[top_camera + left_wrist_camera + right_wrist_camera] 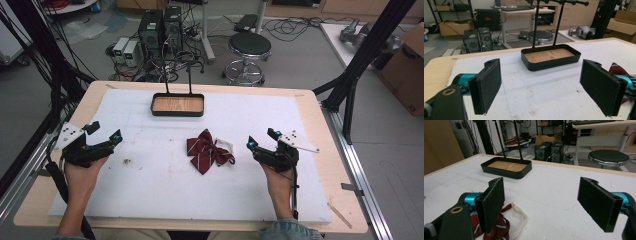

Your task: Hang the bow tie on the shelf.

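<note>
Left gripper (106, 134): lower left of high view, jaws apart, nothing between | Right gripper (261, 139): lower right, jaws wide apart, nothing between | Striped bow tie (208, 151): centre of frame, flat on white mat (150, 185), between grippers, nearer right one | Black tray (177, 105): upper centre, wooden floor

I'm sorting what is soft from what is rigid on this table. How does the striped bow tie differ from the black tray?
The bow tie is dark red cloth with pale stripes, crumpled; the tray is black and rigid, with a wood-grain bottom. The bow tie lies mid-table between the left claw and right claw; the tray sits at the far edge with two thin black rods rising from it. Both rest on the white mat, untouched.
</note>
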Available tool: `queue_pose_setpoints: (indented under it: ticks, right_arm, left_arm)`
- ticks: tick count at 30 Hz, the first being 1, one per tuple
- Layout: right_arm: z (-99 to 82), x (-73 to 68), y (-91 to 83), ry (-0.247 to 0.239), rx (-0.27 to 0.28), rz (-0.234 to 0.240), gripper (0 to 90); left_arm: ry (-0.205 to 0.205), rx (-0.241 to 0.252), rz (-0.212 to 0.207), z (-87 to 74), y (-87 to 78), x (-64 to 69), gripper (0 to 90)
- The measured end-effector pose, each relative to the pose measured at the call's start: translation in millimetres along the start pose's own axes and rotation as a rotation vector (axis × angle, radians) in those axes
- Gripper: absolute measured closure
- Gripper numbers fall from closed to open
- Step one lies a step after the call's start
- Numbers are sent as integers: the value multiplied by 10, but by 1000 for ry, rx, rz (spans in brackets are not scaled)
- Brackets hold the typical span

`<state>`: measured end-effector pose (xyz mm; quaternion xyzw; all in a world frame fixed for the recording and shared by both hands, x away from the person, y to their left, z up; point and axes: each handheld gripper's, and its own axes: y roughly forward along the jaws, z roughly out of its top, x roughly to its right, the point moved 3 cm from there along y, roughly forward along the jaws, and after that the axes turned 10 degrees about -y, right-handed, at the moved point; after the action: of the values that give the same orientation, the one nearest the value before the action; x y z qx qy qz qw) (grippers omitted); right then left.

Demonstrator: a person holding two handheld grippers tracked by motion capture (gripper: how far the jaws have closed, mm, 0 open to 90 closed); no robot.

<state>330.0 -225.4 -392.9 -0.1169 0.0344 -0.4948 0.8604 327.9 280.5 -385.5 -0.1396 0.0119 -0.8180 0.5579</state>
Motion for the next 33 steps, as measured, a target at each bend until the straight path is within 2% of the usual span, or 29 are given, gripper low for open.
queue_pose_setpoints:
  ticks: [9, 13, 17, 19, 22, 23, 25, 32, 33]
  right_arm:
    - [0, -37, 47, 4, -1, 15, 208]
    - [-3, -91, 117, -13, -11, 34, 208]
    - [0, -131, 181, -7, -17, 52, 208]
    - [-2, -206, 286, -21, -37, 84, 208]
    - [-6, -271, 373, -39, -51, 102, 208]
    - [-10, -336, 473, -58, -61, 119, 215]
    - [-9, -392, 537, -72, -66, 141, 258]
    - [-44, -554, 718, -110, -106, 192, 320]
    - [-85, -604, 791, -131, -137, 204, 347]
  left_arm:
    - [-1, 8, -3, 11, -17, -1, 179]
    - [-6, 4, 0, 5, -20, -18, 178]
    - [-6, 12, -1, 18, -24, -16, 179]
    - [-5, 11, -2, 21, -26, -16, 179]
    - [-6, 8, -3, 19, -25, -20, 179]
    - [-7, 11, 0, 20, -28, -21, 179]
    - [-9, 15, 0, 27, -32, -19, 179]
    - [-9, 30, 0, 57, -49, -16, 179]
    - [-7, 28, 0, 57, -48, -19, 179]
